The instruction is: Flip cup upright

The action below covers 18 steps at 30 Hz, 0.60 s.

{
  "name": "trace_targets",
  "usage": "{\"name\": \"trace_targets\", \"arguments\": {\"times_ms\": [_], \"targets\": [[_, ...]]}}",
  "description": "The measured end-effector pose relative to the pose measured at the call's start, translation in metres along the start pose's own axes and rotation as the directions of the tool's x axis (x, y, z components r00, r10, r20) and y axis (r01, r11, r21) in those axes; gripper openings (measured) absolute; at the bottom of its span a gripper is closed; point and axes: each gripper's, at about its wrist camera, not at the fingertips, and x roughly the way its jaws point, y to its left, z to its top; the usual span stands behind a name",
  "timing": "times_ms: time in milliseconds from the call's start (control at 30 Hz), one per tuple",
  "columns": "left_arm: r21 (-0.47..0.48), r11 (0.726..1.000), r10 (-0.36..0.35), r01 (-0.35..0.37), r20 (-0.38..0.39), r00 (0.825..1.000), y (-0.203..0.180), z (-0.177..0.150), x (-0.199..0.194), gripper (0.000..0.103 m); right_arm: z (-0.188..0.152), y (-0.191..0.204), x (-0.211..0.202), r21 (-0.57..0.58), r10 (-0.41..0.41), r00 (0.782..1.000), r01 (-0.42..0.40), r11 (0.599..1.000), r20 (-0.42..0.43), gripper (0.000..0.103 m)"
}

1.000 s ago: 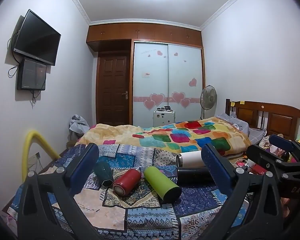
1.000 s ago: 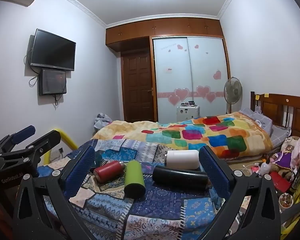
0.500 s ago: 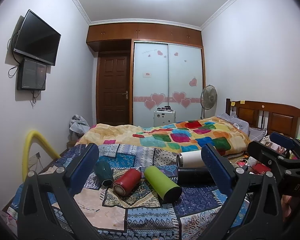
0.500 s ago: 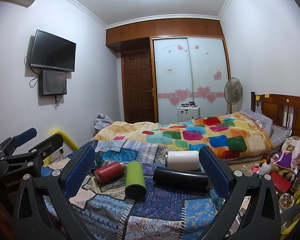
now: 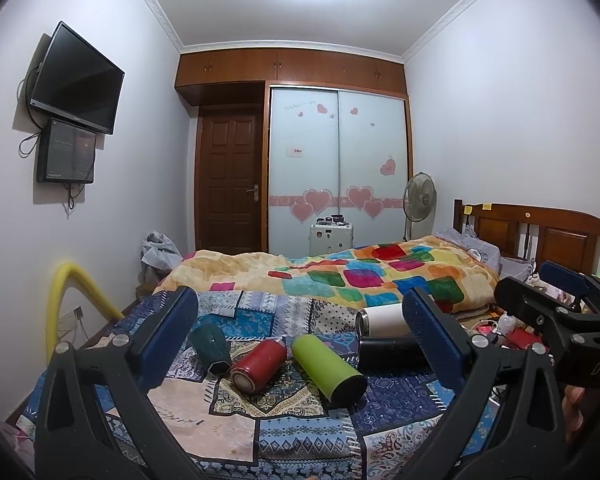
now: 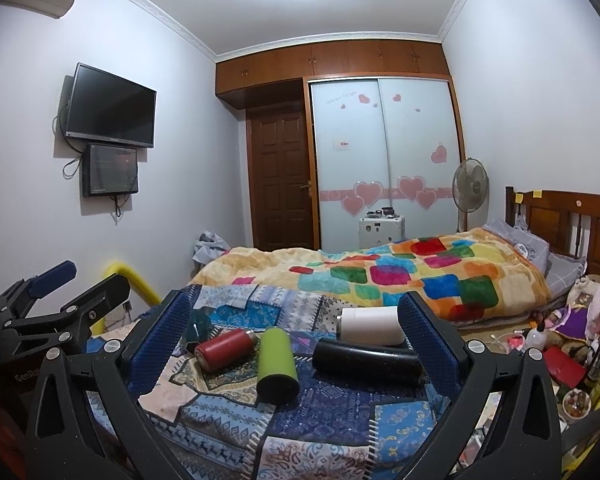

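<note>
Several cups lie on their sides on a patchwork cloth (image 5: 300, 436): a dark green cup (image 5: 210, 347), a red cup (image 5: 258, 365), a lime green cup (image 5: 327, 364), a black cup (image 5: 388, 351) and a white cup (image 5: 382, 319). In the right wrist view they show as red (image 6: 225, 349), lime green (image 6: 277, 364), black (image 6: 366, 361), white (image 6: 372, 325) and dark green (image 6: 198, 330). My left gripper (image 5: 300, 340) is open and empty, held short of the cups. My right gripper (image 6: 294, 336) is open and empty, also short of them.
Behind the cloth is a bed with a colourful quilt (image 5: 360, 276) and wooden headboard (image 5: 540, 232). A yellow tube (image 5: 66, 292) curves at the left wall. Clutter and bottles (image 6: 572, 344) sit at the right. A fan (image 5: 420, 200) stands by the wardrobe.
Both grippers have shifted only slightly; the view is nearly the same. The cups have not moved.
</note>
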Motion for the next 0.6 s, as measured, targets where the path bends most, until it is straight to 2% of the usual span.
{"name": "trace_targets", "arguments": {"times_ms": [600], "targets": [[0.004, 1.000, 0.005, -0.005, 0.010, 1.000, 0.0000, 0.0046, -0.0052, 0.103, 0.0038, 0.0056, 0.0010, -0.008, 0.012, 1.000, -0.012, 1.000, 0.001, 0.103]]}}
